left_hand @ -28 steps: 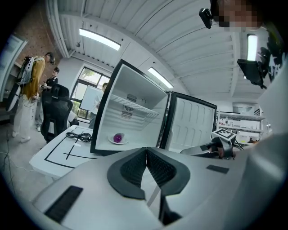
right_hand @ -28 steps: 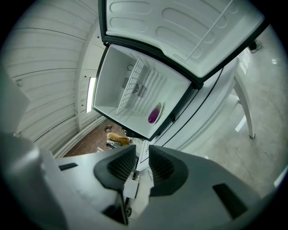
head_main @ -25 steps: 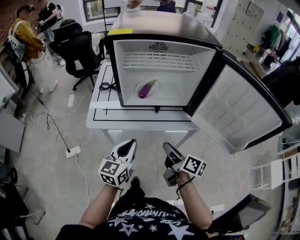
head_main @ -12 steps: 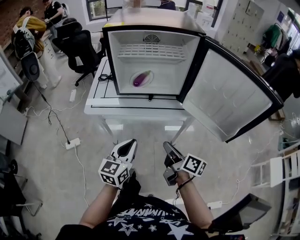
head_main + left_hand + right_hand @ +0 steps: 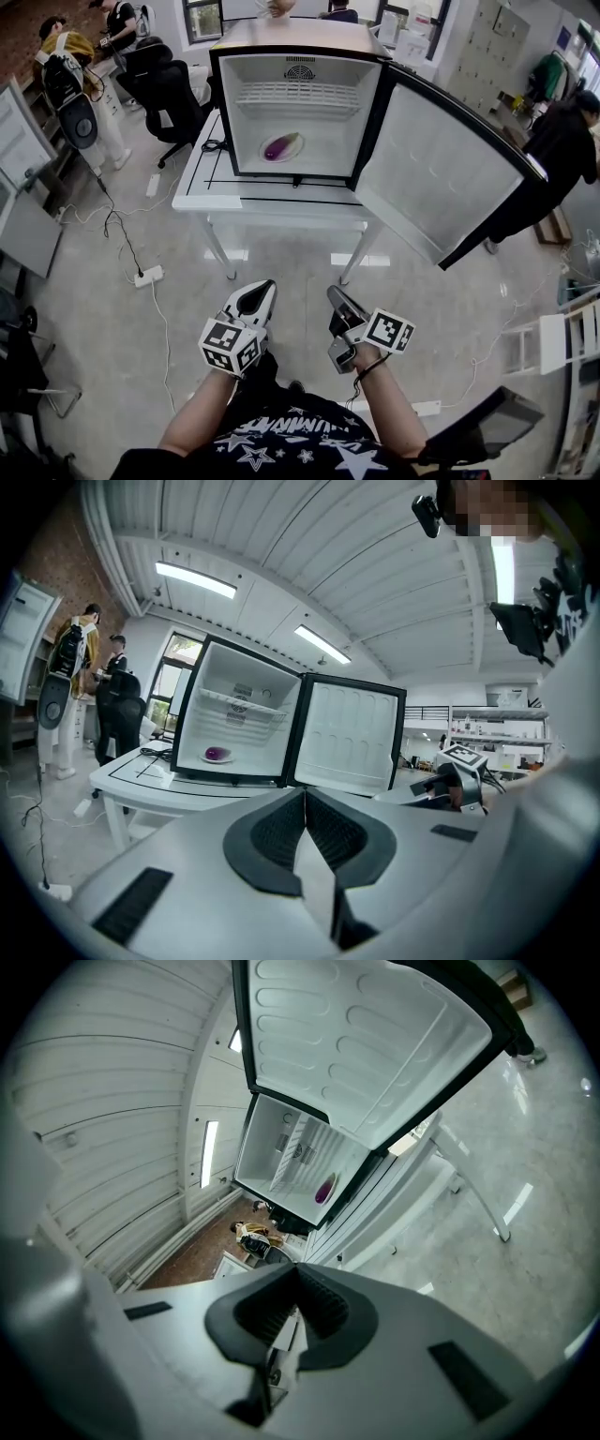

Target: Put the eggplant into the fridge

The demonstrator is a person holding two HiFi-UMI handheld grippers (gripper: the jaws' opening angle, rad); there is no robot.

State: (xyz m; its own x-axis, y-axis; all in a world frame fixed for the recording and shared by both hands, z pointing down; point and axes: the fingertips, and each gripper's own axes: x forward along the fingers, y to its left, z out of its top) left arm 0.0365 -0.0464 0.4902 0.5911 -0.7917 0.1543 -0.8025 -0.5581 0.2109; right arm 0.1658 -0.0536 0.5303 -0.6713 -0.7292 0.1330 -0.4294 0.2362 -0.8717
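The purple eggplant (image 5: 279,147) lies on a small plate (image 5: 292,155) inside the open mini fridge (image 5: 300,58), which stands on the white table (image 5: 208,186) at twelve o'clock. The fridge door (image 5: 436,178) swings wide toward two o'clock. The left claw (image 5: 260,289) and the right claw (image 5: 335,294), well apart from the fridge at six o'clock, are both closed on nothing

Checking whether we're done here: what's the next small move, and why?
Probably walk up and push the open door shut with the right gripper: the eggplant already lies inside the fridge, and the left gripper is empty too.
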